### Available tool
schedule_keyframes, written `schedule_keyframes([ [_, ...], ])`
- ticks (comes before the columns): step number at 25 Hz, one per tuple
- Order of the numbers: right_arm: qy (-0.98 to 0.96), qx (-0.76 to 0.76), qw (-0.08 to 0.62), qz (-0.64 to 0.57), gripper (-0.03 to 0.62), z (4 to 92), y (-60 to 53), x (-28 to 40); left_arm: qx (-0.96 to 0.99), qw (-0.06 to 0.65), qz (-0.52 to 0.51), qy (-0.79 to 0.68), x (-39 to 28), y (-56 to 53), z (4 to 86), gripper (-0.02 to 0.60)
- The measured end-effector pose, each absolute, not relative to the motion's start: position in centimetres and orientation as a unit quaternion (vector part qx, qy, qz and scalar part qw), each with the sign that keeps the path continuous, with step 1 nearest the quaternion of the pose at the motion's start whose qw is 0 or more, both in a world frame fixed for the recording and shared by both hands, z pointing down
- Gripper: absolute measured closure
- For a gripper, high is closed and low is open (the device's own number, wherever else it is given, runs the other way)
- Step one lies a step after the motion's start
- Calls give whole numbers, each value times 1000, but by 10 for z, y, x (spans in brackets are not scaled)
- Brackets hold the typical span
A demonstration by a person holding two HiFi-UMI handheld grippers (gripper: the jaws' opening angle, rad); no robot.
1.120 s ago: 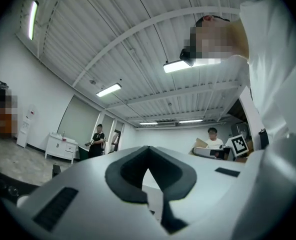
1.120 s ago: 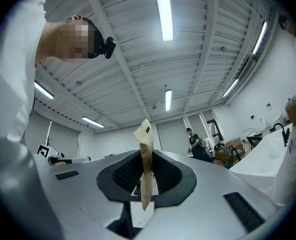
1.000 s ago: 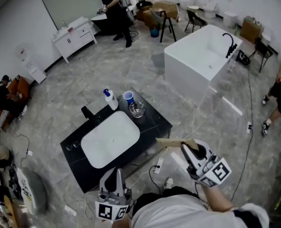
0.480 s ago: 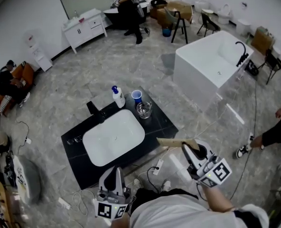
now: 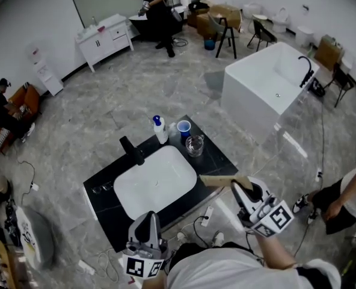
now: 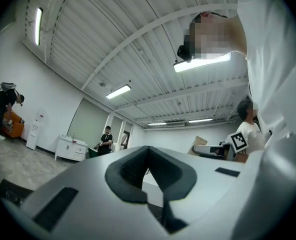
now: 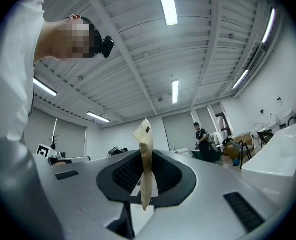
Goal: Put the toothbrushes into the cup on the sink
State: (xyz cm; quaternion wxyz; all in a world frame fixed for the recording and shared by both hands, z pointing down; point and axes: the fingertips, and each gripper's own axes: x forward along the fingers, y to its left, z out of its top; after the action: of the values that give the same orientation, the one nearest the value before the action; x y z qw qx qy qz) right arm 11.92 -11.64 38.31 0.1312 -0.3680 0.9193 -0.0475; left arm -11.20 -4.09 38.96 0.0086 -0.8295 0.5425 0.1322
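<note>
My right gripper (image 5: 235, 186) is shut on a flat tan paper packet (image 5: 222, 180), which sticks out to the left over the counter's near right corner. In the right gripper view the packet (image 7: 145, 159) stands upright between the jaws of that gripper (image 7: 145, 176); its contents are hidden. A blue cup (image 5: 183, 127) and a clear glass cup (image 5: 195, 144) stand at the far right of the black counter (image 5: 103, 212), beside the white sink basin (image 5: 154, 185). My left gripper (image 5: 148, 218) hangs at the counter's near edge, shut and empty, as the left gripper view shows (image 6: 150, 171).
A white pump bottle (image 5: 160, 130) and a black faucet (image 5: 131, 149) stand behind the basin. Cables (image 5: 205, 212) lie on the floor by the counter. A white bathtub (image 5: 268, 83) is at the back right. One person stands far back (image 5: 156, 5); another is at the right edge (image 5: 346, 191).
The sink counter has slid right and down in the head view and looks a little nearer. Both grippers keep their pose, with the packet still in the right one.
</note>
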Motion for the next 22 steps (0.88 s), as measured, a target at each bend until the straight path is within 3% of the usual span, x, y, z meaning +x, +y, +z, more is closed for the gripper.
schedule_keyframes([
  [9, 903, -411, 124, -36, 522, 383, -138, 73, -849, -6, 132, 511, -174, -65, 403, 583],
  [22, 911, -399, 99, -31, 522, 397, -213, 92, -841, -25, 126, 526, -136, -110, 410, 583],
])
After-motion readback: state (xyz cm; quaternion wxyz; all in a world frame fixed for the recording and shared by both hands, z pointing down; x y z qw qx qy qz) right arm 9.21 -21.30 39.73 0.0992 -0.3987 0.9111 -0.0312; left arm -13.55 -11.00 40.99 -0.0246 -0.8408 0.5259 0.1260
